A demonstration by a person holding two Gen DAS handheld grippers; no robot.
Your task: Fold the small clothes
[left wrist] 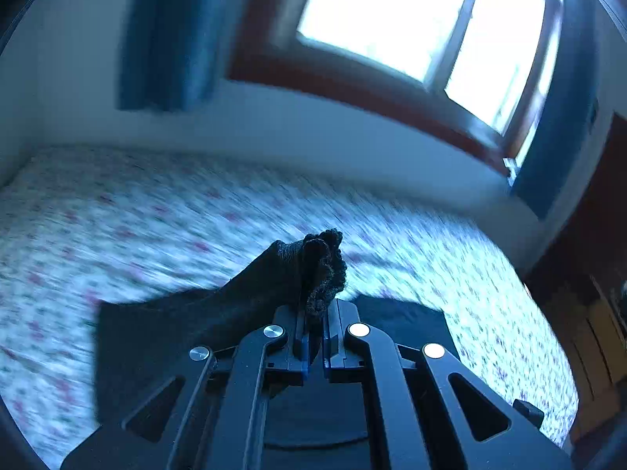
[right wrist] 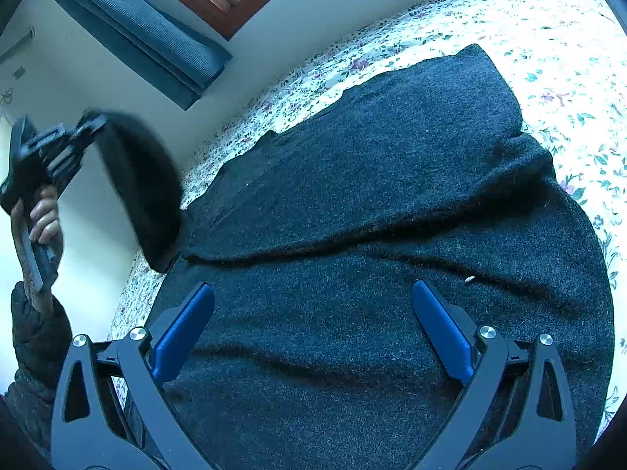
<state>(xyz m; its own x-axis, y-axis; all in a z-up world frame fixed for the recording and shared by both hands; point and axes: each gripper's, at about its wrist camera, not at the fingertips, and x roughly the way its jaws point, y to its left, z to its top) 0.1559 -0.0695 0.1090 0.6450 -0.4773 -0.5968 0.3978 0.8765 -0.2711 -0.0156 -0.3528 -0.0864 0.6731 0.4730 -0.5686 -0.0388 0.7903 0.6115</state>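
a: nearest first, what do the right tongs (right wrist: 313,337) have?
b: nothing, they stand wide, hovering over the near part of the dark knit sweater (right wrist: 392,196), which lies spread on the floral bed (right wrist: 548,58)
a: and the left tongs (left wrist: 313,315)?
b: pinched tight on the sweater's sleeve cuff (left wrist: 323,270), held up off the bed at the sweater's left side
a: so which way does the fold go?
b: the body runs long away from the right tongs; i'd judge the sleeve (right wrist: 141,180) must cross rightward over it, and the left hand (right wrist: 41,219) is the nearer one
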